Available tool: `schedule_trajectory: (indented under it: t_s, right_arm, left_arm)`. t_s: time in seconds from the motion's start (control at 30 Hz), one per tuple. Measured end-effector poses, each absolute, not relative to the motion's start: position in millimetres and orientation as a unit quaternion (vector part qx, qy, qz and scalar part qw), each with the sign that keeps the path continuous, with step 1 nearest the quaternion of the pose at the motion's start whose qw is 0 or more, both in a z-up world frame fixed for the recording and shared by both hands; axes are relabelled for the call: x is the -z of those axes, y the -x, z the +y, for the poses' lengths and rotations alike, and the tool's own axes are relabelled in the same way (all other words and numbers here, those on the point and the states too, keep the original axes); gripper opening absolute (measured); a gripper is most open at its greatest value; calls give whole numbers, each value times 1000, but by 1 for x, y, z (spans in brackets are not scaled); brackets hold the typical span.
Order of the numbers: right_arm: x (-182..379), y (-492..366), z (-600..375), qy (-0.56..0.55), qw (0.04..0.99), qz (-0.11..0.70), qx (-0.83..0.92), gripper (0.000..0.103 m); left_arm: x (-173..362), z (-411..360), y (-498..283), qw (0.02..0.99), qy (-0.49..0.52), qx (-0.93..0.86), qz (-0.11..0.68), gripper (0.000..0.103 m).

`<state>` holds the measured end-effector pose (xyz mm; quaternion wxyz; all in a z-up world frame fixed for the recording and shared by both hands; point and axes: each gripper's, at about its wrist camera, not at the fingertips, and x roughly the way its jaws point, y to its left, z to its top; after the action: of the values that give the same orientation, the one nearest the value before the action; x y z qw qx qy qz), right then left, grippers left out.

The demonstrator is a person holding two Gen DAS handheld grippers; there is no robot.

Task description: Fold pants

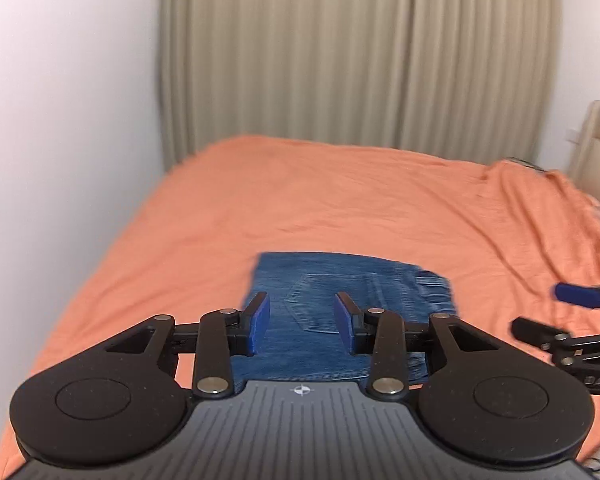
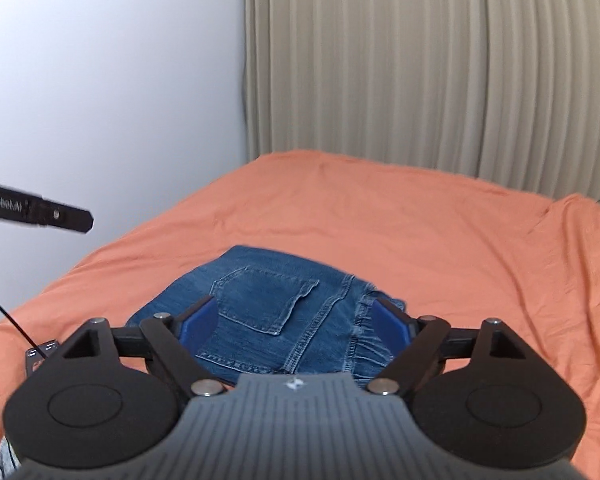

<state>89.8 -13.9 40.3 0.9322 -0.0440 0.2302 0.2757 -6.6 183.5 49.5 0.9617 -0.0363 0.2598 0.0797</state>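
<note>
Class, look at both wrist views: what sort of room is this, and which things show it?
Most likely a bedroom: a bed with an orange sheet, a padded headboard and long beige curtains.

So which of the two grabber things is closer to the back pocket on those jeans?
Hard to call. The left gripper and the right gripper each hang open above the folded jeans, with the back pocket showing between the fingers of both, touching neither.

Folded pants (image 1: 340, 312) on bed (image 1: 300, 200); curtain (image 1: 340, 52) behind
</note>
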Motion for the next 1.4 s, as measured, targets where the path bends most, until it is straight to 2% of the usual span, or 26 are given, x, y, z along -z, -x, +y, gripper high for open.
schedule_trajectory:
  t_s: [0.13, 0.3, 0.47, 0.57, 0.77, 1.4]
  right_arm:
    - [-39, -60, -18, 34, 940, 225, -253, 80]
    - [-23, -39, -24, -19, 943, 239, -229, 80]
    - [3, -24, -12, 22, 954, 236, -186, 81]
    - [19, -22, -13, 12, 952, 247, -180, 81]
    - [40, -30, -10, 4, 945, 277, -173, 81]
    - [38, -24, -10, 7, 948, 266, -173, 81]
  left_arm:
    - [-27, 165, 21, 955, 34, -122, 269, 44]
    - [-4, 146, 34, 952, 30, -118, 280, 62]
    - [18, 132, 35, 944, 5, -142, 299, 64]
    - [30, 131, 34, 941, 20, -129, 314, 68]
    - [41, 122, 36, 936, 12, -125, 328, 68]
    - [37, 117, 37, 936, -1, -126, 328, 70]
